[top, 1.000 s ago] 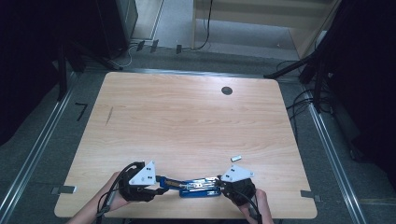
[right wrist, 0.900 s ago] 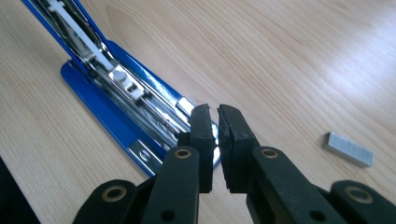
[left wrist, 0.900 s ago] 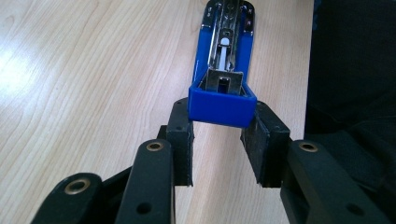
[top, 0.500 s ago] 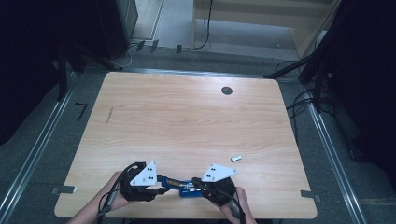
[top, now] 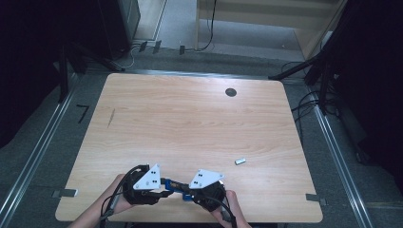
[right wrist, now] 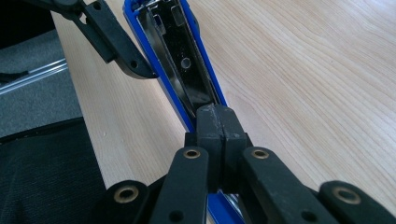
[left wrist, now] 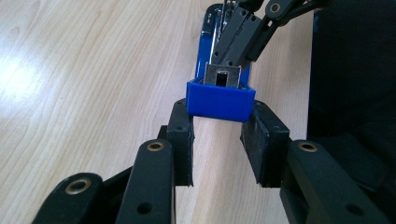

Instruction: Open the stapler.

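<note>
High view, table: a pale wooden table (top: 190,118) with a dark round hole (top: 231,92) near its far edge.
High view, stapler: a blue stapler (top: 177,186) lies at the near edge, between the two grippers.
High view, left gripper: the left gripper (top: 159,187) sits at the stapler's left end, held by a hand (top: 111,199).
High view, right gripper: the right gripper (top: 190,190) sits at the stapler's right end, held by the other hand (top: 230,211).
High view, small piece: a small pale metal piece (top: 240,161) lies well apart, to the right on the table.
Left gripper view, grip: the pads (left wrist: 182,140) pinch the blue end of the stapler (left wrist: 220,98) from both sides, above the tabletop.
Left gripper view, other tongs: the right gripper's black links reach onto the stapler's far part.
Right gripper view, jaws: pressed together, pad against pad, with the tips (right wrist: 217,123) resting in the stapler's open metal channel (right wrist: 180,60).
Right gripper view, stapler: opened, shiny tray facing up, running away over the table.
</note>
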`<state>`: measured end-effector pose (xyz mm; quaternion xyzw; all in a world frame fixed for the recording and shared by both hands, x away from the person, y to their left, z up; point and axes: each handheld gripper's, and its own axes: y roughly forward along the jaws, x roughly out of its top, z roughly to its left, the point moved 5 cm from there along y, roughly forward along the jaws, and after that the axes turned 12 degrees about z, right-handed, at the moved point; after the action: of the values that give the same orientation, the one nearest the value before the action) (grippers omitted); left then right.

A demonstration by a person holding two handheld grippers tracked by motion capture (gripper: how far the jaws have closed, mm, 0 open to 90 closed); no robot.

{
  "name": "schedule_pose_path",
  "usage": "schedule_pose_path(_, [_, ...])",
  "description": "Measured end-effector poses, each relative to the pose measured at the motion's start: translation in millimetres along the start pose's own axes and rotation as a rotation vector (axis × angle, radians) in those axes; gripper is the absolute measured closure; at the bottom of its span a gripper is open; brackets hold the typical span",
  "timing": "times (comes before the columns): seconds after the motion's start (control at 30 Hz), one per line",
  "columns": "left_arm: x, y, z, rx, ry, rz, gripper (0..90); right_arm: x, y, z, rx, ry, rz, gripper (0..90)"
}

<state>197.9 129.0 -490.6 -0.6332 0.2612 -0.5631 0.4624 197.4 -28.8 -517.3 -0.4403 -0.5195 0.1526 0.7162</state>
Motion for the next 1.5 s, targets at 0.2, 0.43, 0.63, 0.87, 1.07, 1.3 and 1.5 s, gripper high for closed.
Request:
schedule_pose_path(0.2, [-1.1,0.4,0.8,-0.002,0.006,0.005,66.1,-0.8,1.1,-1.0,0.008,-0.022,0.018,90.0])
schedule_pose_path(0.43, [-3.6,1.7,1.9,0.000,0.003,0.024,65.2,-1.6,4.0,-1.2,0.011,-0.018,0.062,90.0])
schedule_pose_path(0.63, [-3.6,1.5,1.9,0.001,0.006,0.031,64.0,-1.6,4.5,-0.6,0.002,-0.025,0.068,90.0])
schedule_pose_path(0.87, [-1.1,-2.5,0.0,-0.005,0.016,0.026,56.1,-2.3,4.4,-1.1,0.008,-0.021,0.070,90.0])
schedule_pose_path(1.07, [2.9,-12.0,-0.2,-0.013,0.007,-0.022,49.8,-2.7,4.7,-1.3,0.008,-0.018,0.070,90.0])
schedule_pose_path(1.3, [8.7,-24.2,0.7,0.018,-0.010,-0.115,59.0,-2.8,6.1,-1.2,0.004,-0.016,0.062,90.0])
schedule_pose_path(1.5, [10.9,-17.1,0.9,0.045,-0.018,-0.111,73.4,-3.3,6.1,-1.2,0.002,-0.017,0.061,90.0])
